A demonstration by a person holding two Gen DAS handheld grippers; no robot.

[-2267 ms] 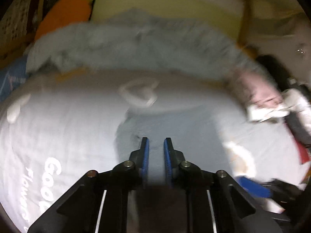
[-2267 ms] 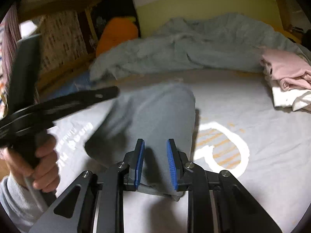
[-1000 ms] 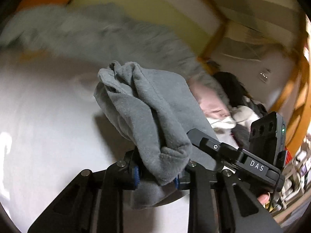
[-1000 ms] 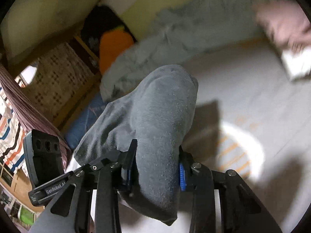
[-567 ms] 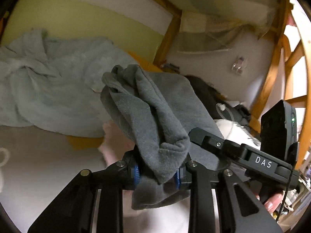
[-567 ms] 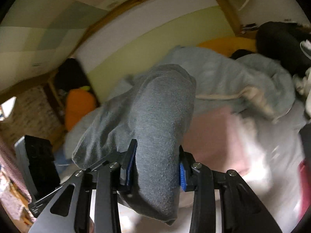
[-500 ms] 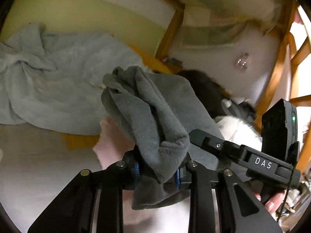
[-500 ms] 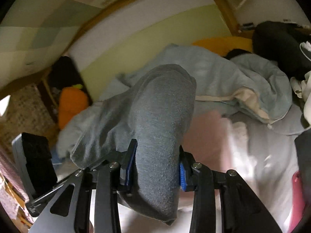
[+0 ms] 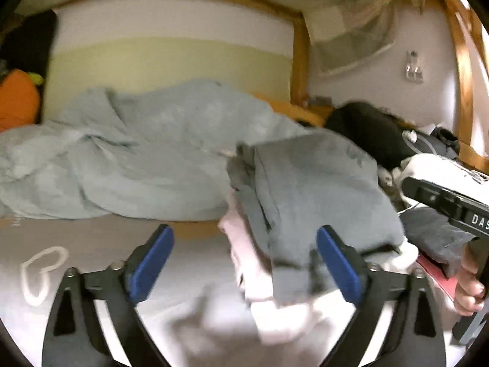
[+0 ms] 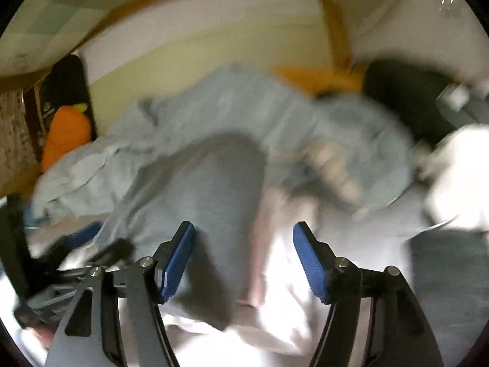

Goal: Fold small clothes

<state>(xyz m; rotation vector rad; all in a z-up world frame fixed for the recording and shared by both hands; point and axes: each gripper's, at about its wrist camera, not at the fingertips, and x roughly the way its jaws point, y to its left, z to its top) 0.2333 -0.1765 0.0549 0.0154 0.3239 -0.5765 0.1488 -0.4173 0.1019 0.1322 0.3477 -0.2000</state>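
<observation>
Your left gripper [image 9: 244, 263] has its jaws opening, wide apart, and the folded grey garment [image 9: 318, 189] lies between them, nearer the right pad; neither pad seems to press on it, though blur makes that hard to judge. Your right gripper [image 10: 243, 263] is opening too, and the same grey garment [image 10: 207, 202] sits between its blue pads, close against the left one, again apparently free of pressure. The grey garment rests on top of a pink folded piece [image 9: 244, 244], which lies on the white bed sheet [image 9: 91, 244]. Behind the grey garment a rumpled pale blue blanket [image 9: 137, 159] stretches along the bed. To the grey garment's right you see a dark bundle [image 9: 373, 134] and your hand [image 9: 467, 290] on the right gripper's black body. Far left of the garment an orange plush [image 10: 65, 134] leans by the headboard.
</observation>
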